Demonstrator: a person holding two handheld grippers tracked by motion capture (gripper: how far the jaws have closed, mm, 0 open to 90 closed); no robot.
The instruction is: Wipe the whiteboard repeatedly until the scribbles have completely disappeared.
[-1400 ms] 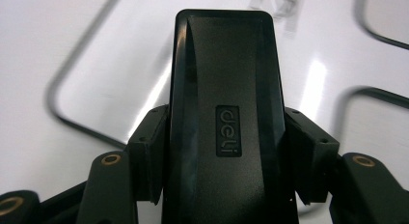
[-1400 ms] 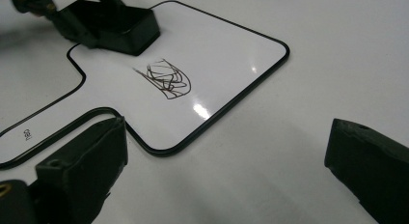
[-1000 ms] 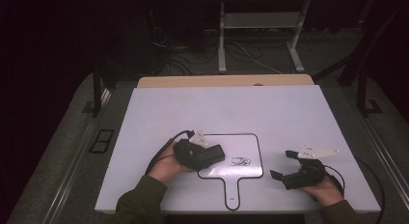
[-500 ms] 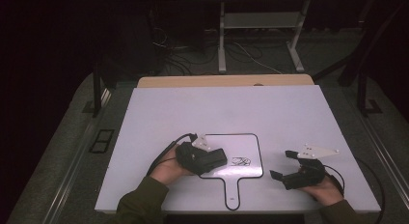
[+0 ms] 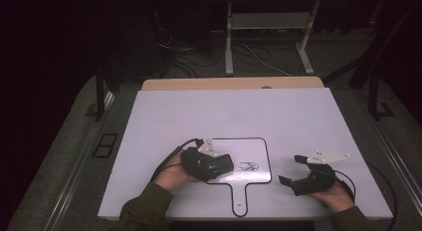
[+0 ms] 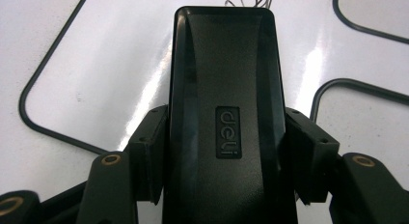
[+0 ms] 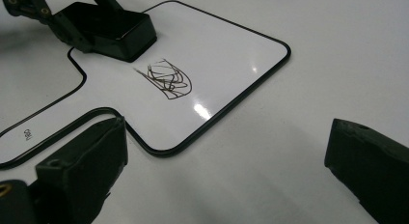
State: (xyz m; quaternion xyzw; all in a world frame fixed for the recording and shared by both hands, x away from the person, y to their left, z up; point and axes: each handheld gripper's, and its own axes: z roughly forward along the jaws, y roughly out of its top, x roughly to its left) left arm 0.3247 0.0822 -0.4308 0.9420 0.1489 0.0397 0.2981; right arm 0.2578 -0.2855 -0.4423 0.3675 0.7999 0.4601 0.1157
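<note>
I look down on one white desk [image 5: 298, 121]. On its near middle lies one paddle-shaped whiteboard [image 5: 259, 146] with a black rim and a short handle pointing toward me. My left gripper [image 5: 211, 164] holds one black eraser block [image 6: 224, 98], its jaws clamped on the block's two long sides; the eraser rests on the whiteboard's left part. Just beside it, toward the board's middle, sits one dark scribble [image 7: 166, 79], not yet wiped. My right gripper [image 5: 311, 178] hovers near the desk to the board's right, jaws wide apart and empty.

The risks, as I judge them: nothing pins the whiteboard, so a sideways wipe could push the whole board across the desk. A tilted eraser would touch only by an edge and smear the scribble. The block could also twist between the jaws under pressure.
</note>
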